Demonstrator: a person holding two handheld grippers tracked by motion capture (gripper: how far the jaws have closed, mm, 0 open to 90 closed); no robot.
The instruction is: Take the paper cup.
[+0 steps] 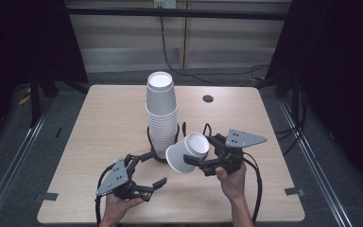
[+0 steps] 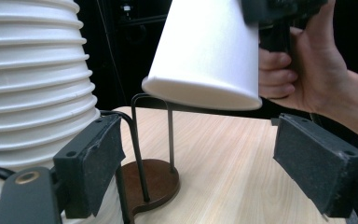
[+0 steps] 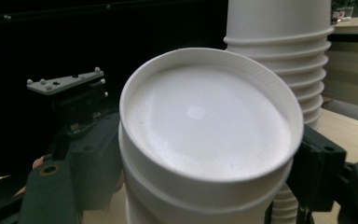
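At the centre of the high view, the right gripper (image 1: pixel 199 163) clamps a white paper cup (image 1: pixel 187 152) between its jaws, the cup tilted with its base toward the camera, held above the wooden table (image 1: pixel 104 123) just right of the tall stack of upturned white cups (image 1: pixel 161 113). The stack stands on a dark wire stand with a round brown base (image 2: pixel 151 184). In the right gripper view the cup's base (image 3: pixel 207 121) sits mid-frame, a black jaw pressed to either side. At lower left of the high view, the left gripper (image 1: pixel 157 185) rests low over the table, jaws spread wide and gripping nothing. The left gripper view shows the held cup (image 2: pixel 205 51) at the upper centre, apart from the stack.
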